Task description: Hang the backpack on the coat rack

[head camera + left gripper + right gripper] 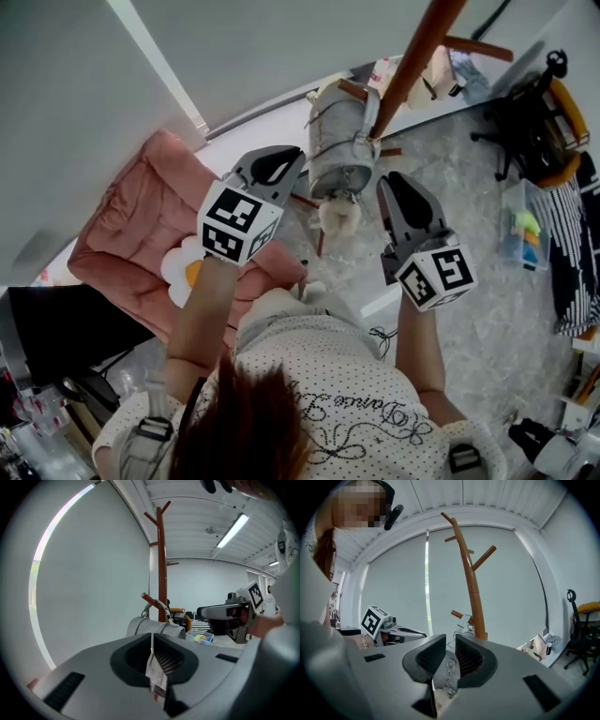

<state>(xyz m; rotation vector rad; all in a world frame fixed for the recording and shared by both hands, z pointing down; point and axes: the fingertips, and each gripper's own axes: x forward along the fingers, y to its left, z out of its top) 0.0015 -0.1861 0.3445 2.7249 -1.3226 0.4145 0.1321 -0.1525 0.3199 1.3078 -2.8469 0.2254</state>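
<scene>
I see the grey backpack (337,150) hanging by its strap on a low peg (151,600) of the brown rack (417,52). My left gripper (284,161), near it, has its jaws closed on a small white tag (157,677). My right gripper (390,185) has jaws slightly apart, pressing nothing; a thin chain (449,677) shows in the gap

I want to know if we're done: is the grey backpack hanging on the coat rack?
Hanging: the grey backpack has its top loop over a lower peg of the coat rack.
</scene>
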